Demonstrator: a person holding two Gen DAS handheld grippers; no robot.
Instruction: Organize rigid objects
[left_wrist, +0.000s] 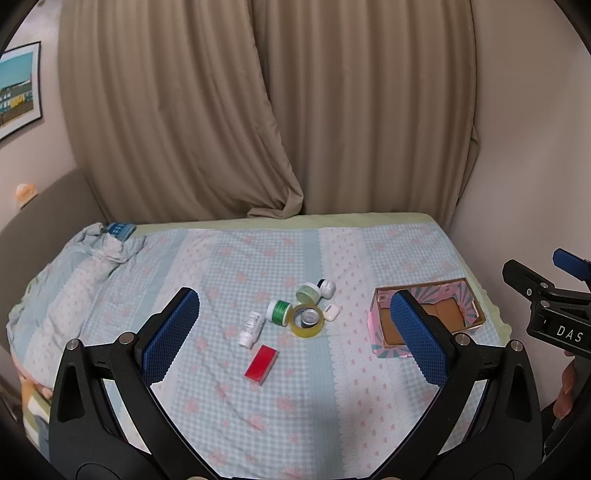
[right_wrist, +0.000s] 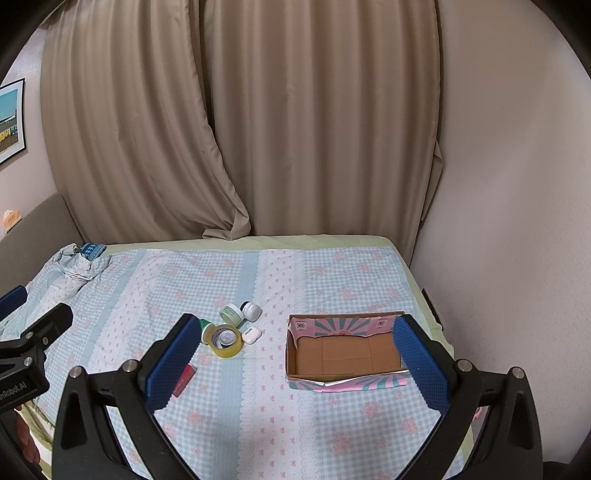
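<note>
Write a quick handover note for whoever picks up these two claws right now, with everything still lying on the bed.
Left claw: open, holds nothing, above the bed.
Right claw: open, holds nothing, near the box.
Cardboard box: on the bedspread to the right, nothing in it.
Still loose on the bedspread: red block, white bottle, green-lidded jar, tape roll with a small tin inside its ring, white earbud case, pale green jar, dark-capped jar.
Done: nothing boxed. Left: everything.
</note>
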